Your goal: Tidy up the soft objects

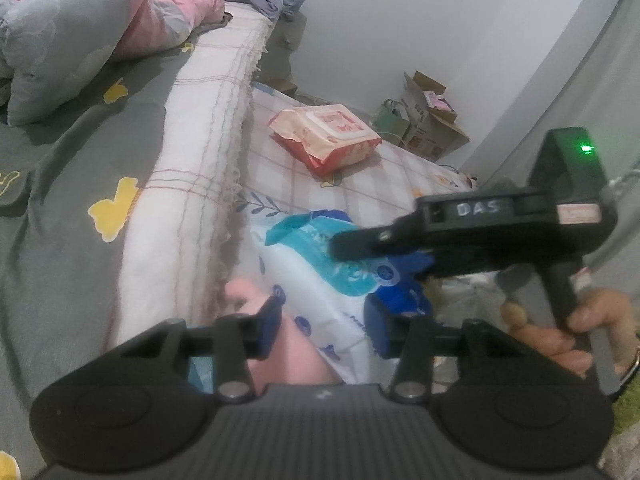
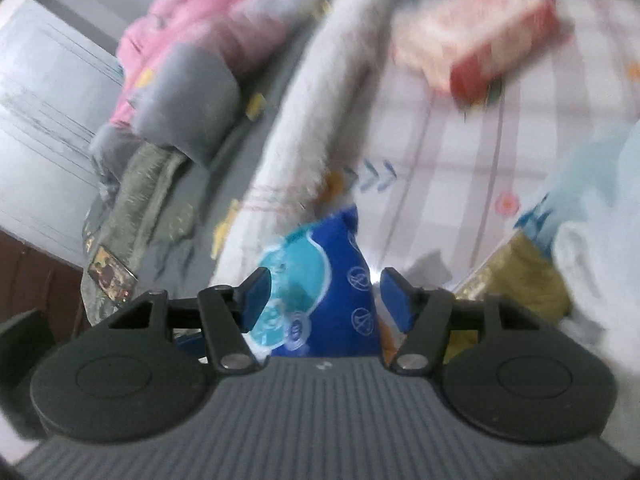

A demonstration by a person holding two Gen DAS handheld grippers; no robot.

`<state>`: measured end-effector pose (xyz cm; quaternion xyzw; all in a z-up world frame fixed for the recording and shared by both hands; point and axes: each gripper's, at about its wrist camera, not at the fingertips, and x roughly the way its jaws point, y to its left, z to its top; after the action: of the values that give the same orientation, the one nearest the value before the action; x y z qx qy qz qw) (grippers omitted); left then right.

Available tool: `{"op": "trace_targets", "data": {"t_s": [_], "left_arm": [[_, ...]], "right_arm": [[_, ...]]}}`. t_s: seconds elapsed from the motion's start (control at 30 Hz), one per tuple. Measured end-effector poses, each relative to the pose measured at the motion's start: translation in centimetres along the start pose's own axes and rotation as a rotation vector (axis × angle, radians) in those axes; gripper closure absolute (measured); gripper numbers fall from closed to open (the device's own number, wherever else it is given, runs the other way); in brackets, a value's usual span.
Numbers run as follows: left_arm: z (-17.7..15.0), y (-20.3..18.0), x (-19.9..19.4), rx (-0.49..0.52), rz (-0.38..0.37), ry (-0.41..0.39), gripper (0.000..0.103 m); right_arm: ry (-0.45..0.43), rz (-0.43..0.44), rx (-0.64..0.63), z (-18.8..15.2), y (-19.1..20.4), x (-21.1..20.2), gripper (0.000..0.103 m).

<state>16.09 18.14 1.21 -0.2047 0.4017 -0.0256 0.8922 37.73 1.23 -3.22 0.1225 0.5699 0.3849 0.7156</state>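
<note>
- A blue pack is seen standing between the blue pads of the right tool, over the checked sheet; whether the pads touch it cannot be told from the blurred frame.
- In the left view, the left tool is held with its jaws apart, framing the pack's white end and gripping nothing.
- A red pack is left lying farther along the sheet, well apart.
- A gray pillow and a pink quilt are piled on the bed beyond.
- A slip is judged the main risk: the pack's slick film could slide from a loose pinch and drop.
</note>
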Motion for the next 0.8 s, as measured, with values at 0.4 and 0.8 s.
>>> {"op": "trace_targets", "data": {"t_s": [0.4, 0.8], "left_arm": [[0.3, -1.3, -0.3, 0.018, -0.006, -0.005, 0.064], [0.2, -5.1, -4.2, 0.064, -0.037, -0.076, 0.064]], "right_arm": [[-0.009, 0.000, -0.039, -1.3, 1.5, 0.1, 0.060], [-0.115, 0.013, -0.073, -3.1, 3.3, -5.7, 0.071]]}}
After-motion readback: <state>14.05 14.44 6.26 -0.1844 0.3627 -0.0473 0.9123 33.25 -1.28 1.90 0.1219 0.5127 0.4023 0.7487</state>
